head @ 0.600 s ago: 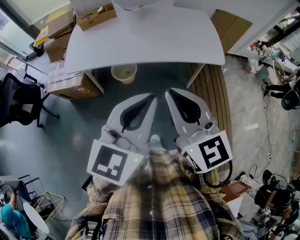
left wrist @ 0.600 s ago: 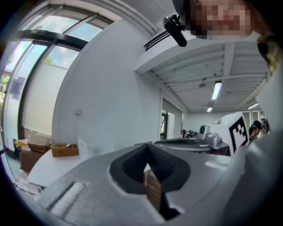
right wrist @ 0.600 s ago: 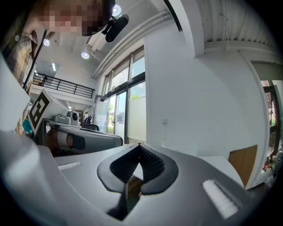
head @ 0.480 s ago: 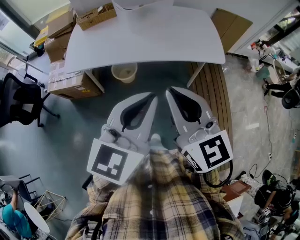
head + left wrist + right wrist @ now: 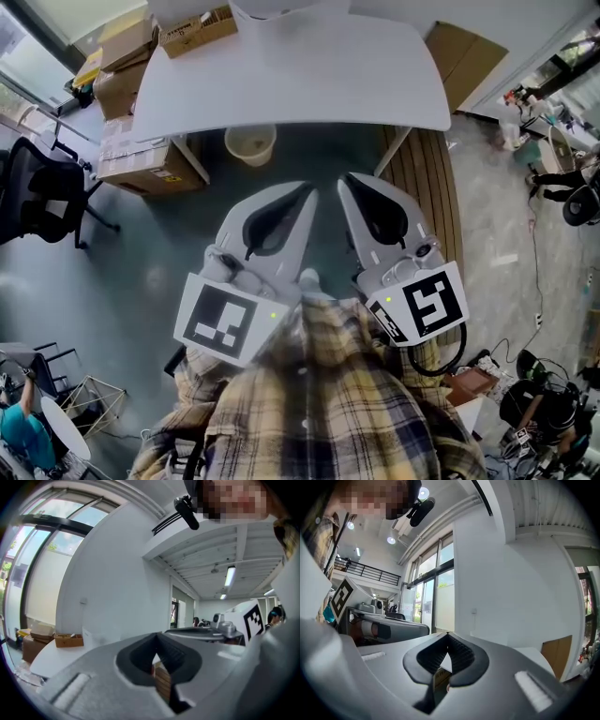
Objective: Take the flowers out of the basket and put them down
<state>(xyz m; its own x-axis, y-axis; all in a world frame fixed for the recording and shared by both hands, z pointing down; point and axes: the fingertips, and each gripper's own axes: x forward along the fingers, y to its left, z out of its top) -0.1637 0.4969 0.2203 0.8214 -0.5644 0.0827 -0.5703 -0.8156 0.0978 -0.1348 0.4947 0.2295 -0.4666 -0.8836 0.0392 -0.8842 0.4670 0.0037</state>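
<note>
No flowers and no basket show in any view; only a white object (image 5: 281,7), cut off by the frame, stands at the far edge of the white table (image 5: 291,89). In the head view both grippers are held close to the person's plaid-shirted chest, pointing toward the table and above the floor in front of it. My left gripper (image 5: 307,190) has its jaws meeting at the tips with nothing between them, and so does my right gripper (image 5: 343,180). The left gripper (image 5: 157,634) and the right gripper (image 5: 448,633) look along closed jaws at a white wall.
A small cardboard box (image 5: 197,28) sits on the table's far left. A beige bin (image 5: 249,143) stands under its near edge. Cardboard boxes (image 5: 131,159) and a black office chair (image 5: 42,202) are at the left, and wooden slats (image 5: 422,178) lie at the right.
Both grippers keep the same pose and stay closed. Only the head view has shifted a little.
</note>
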